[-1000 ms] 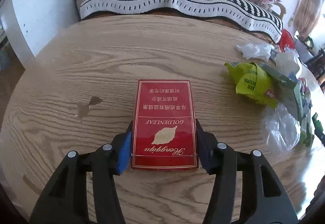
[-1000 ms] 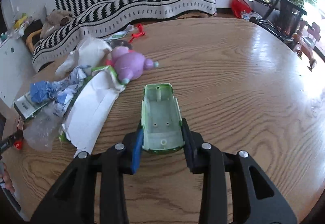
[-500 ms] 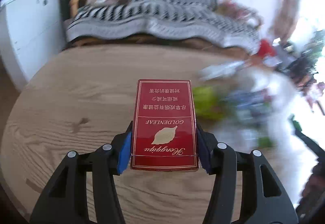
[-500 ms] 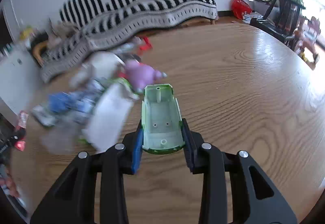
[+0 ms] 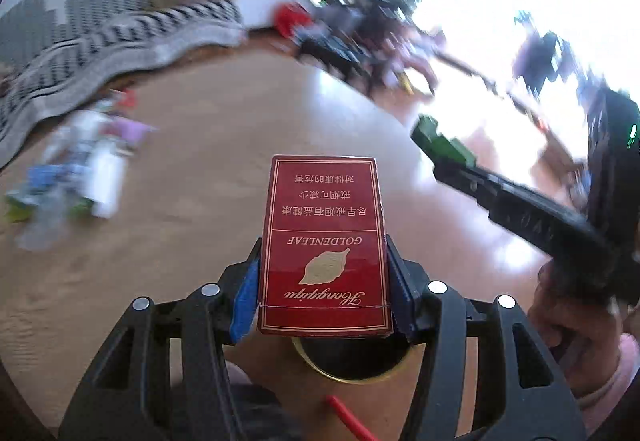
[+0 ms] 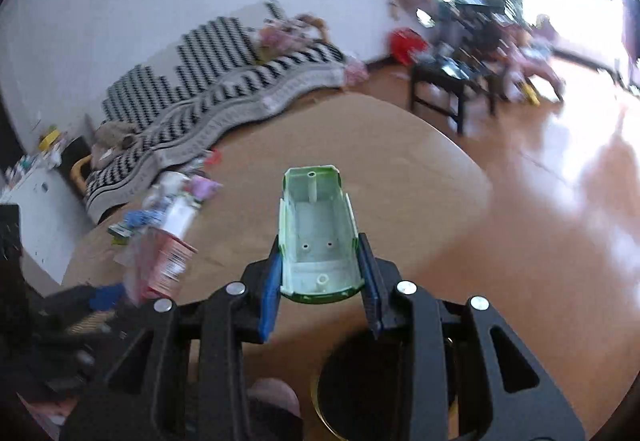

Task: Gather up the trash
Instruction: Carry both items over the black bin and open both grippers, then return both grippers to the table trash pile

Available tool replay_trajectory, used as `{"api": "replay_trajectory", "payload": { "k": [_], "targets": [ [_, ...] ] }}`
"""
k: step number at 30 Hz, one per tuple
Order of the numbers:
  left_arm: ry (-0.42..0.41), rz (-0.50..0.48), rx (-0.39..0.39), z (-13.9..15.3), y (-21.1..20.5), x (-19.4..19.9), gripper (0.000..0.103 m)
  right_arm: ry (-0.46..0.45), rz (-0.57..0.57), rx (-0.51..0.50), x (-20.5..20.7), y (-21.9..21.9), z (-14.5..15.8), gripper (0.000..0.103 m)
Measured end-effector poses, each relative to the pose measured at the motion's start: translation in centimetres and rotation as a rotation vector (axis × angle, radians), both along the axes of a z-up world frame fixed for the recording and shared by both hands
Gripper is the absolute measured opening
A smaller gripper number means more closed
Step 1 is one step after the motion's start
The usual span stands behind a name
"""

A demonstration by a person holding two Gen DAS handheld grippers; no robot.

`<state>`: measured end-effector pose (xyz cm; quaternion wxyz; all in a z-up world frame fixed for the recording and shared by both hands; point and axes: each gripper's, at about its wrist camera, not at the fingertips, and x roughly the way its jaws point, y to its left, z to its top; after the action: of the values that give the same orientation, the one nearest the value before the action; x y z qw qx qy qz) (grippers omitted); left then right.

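- Left wrist view: left gripper (image 5: 324, 297) pinches red cigarette pack (image 5: 324, 241) above dark bin (image 5: 352, 359).
- Right wrist view: right gripper (image 6: 320, 281) clamps green plastic shell (image 6: 318, 237) above table (image 6: 420, 177).

Bare tabletop (image 6: 400, 177) lies ahead of both claws; the litter pile (image 6: 168, 201) crowds its left side.

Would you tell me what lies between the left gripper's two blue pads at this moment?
The red cigarette pack sits clamped between them, filling the left gripper gap, as the left wrist view shows.
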<state>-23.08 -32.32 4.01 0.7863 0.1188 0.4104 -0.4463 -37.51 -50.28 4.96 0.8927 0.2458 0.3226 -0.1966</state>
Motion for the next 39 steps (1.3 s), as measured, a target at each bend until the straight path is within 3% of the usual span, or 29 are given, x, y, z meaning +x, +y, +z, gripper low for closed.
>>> {"api": "replay_trajectory", "payload": {
  "k": [4, 6, 9, 12, 19, 20, 21, 22, 23, 25, 29, 34, 36, 39],
  "targets": [
    [0.182, -0.058, 0.103, -6.5, -5.3, -1.5, 0.054, 0.121, -0.06, 0.175, -2.5, -3.0, -7.7, 0.034],
    [0.21, -0.105, 0.186, -9.8, -7.3, -3.1, 0.054, 0.17, -0.081, 0.259, -3.5, -3.8, -11.7, 0.034],
    [0.21, -0.153, 0.261, -12.7, -8.2, -3.8, 0.054, 0.22, -0.092, 0.279, -4.4, -4.0, -14.7, 0.034],
    [0.227, -0.162, 0.301, -14.3, -8.3, -3.1, 0.054, 0.236, -0.09, 0.307, -4.7, -4.1, -16.1, 0.034],
    [0.234, -0.151, 0.276, -14.8, -9.5, -1.9, 0.055, 0.225, -0.086, 0.386, -3.8, -4.5, -16.5, 0.034],
    [0.23, -0.155, 0.268, -14.1, -7.8, -2.8, 0.056, 0.218, -0.095, 0.409, -4.0, -4.7, -16.5, 0.035],
    [0.217, -0.155, 0.263, -13.6, -7.2, -3.3, 0.064, 0.21, -0.107, 0.435, -4.0, -4.8, -16.6, 0.035],
    [0.204, -0.154, 0.254, -13.2, -6.8, -3.6, 0.086, 0.207, -0.119, 0.459, -4.0, -5.2, -16.6, 0.044],
    [0.184, -0.156, 0.235, -12.9, -6.5, -3.8, 0.096, 0.196, -0.135, 0.481, -4.2, -5.5, -16.5, 0.068],
    [0.127, -0.156, 0.198, -12.4, -5.8, -4.1, 0.097, 0.168, -0.156, 0.482, -4.8, -6.1, -15.9, 0.096],
    [0.13, -0.137, 0.162, -10.7, -4.9, -3.5, 0.097, 0.098, -0.21, 0.417, -5.7, -6.8, -13.7, 0.096],
    [0.149, -0.02, 0.024, -5.1, -1.3, -0.2, 0.097, 0.077, -0.19, 0.155, -4.4, -5.5, -10.2, 0.096],
    [0.07, 0.081, -0.003, -2.4, 2.0, 2.0, 0.097, 0.072, -0.15, 0.12, -2.7, -4.9, -9.5, 0.096],
    [-0.08, 0.278, 0.027, 0.7, 7.7, 6.0, 0.097, 0.058, -0.085, 0.112, 1.5, -3.1, -8.4, 0.096]
  ]
}}
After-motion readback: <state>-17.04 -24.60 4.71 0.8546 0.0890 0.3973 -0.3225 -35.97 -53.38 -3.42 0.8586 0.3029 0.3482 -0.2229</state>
